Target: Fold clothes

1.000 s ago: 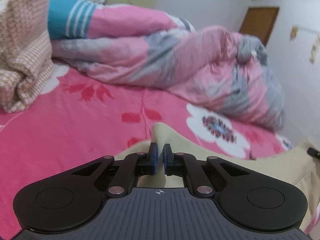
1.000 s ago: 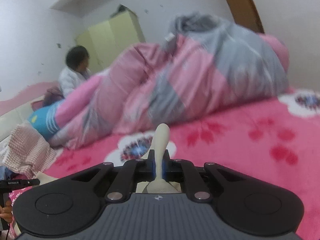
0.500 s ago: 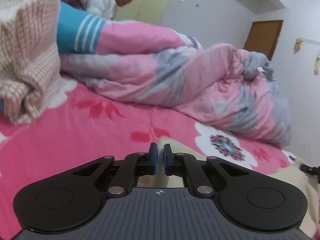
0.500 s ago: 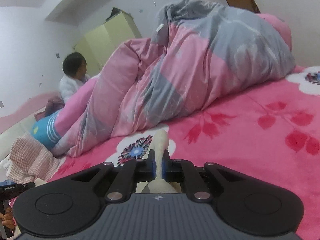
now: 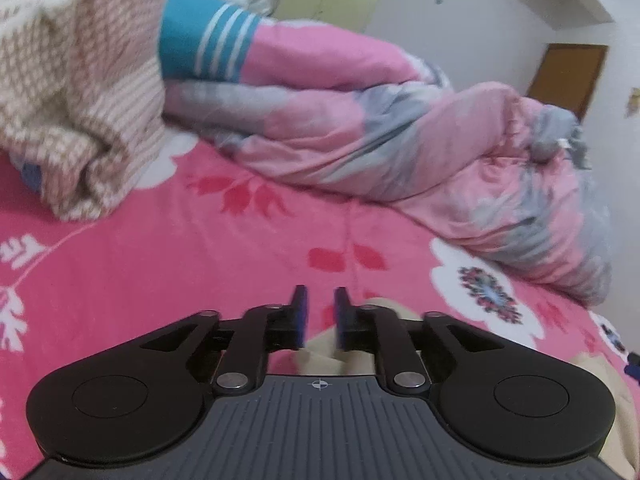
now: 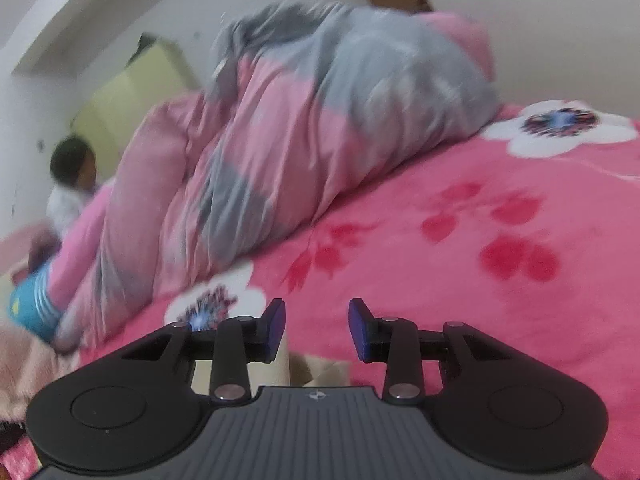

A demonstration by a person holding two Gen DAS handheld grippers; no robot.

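A: Left gripper hangs low over the pink flowered bedspread, jaws a narrow gap apart with nothing between the blue pads.

B: And the beige garment? It lies on the bedspread right under and behind those fingers — it spreads off to the right edge of the left view.

A: Over on the right gripper, jaws stand wide apart — nothing gripped. A bit of the same beige cloth shows just below the fingers, flat on the bed.

B: Behind it all, a bunched pink-and-grey quilt, a checked brown-and-cream blanket at far left, something blue with white stripes beside it.

A: And a person in white sits beyond the quilt, blurred.
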